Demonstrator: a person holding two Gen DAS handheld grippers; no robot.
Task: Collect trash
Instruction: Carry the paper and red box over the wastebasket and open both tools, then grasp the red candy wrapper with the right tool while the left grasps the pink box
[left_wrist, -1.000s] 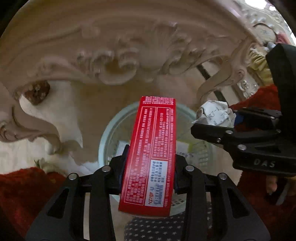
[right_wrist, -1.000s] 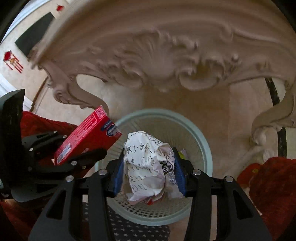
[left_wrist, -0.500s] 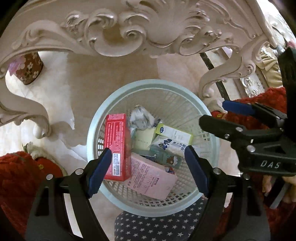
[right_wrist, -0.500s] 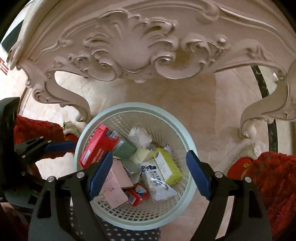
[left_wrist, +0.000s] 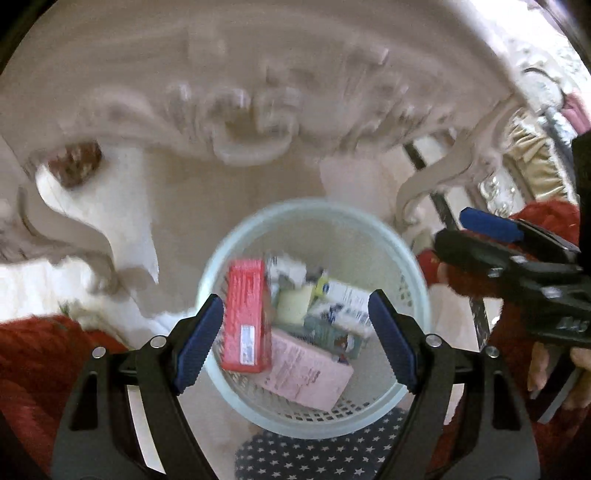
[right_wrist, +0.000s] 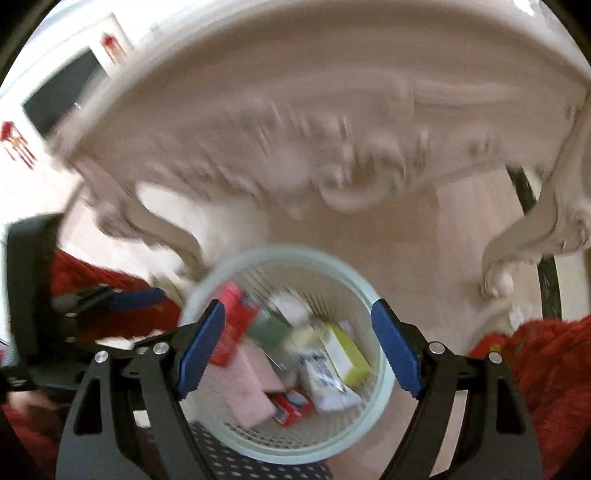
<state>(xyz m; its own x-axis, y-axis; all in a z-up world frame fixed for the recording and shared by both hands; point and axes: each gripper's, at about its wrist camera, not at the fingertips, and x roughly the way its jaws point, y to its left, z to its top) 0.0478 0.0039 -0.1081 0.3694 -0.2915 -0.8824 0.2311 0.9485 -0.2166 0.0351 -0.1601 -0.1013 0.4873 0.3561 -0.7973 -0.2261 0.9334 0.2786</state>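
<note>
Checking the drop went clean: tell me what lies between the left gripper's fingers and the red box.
Nothing: in the left wrist view the left gripper hangs open above the basket, the red box lying inside.

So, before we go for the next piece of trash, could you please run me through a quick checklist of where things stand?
1. Left tool open with nothing between its fingers: ok.
2. Right tool open with nothing between its fingers: ok.
3. Red box lying inside the basket, against its left wall: ok.
4. Crumpled paper inside the basket: cannot tell; a white lump shows near the back wall, but the blur hides what it is.
5. Nothing hanging over the basket's rim: ok in both views.
6. Next piece of trash in sight: not ok; only the basket, carved table and red rug show.
</note>
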